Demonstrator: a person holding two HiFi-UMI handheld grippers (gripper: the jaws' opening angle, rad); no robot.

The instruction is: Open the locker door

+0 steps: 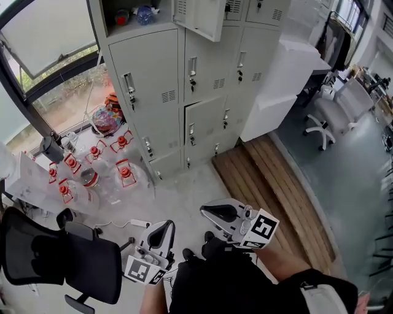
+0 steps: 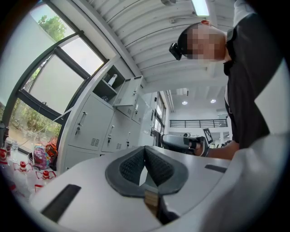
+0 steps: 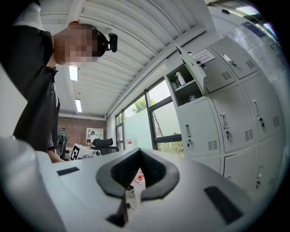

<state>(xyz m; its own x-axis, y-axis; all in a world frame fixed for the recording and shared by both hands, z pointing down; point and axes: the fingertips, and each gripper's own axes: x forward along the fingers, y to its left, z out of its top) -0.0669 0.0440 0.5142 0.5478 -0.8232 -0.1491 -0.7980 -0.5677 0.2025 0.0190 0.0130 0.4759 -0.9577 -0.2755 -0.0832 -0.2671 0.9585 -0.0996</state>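
A bank of grey lockers stands ahead of me. The top-left compartment is exposed, with a bottle and small items inside, and its door hangs swung out. That open door also shows in the right gripper view and the left gripper view. Both grippers are held low by the person's body, well short of the lockers. The left gripper is shut with nothing between its pads. The right gripper is shut and empty too.
Several water jugs with red caps sit on the floor left of the lockers by the window. A black office chair stands at the near left. A wooden platform, a white cabinet and a white chair are to the right.
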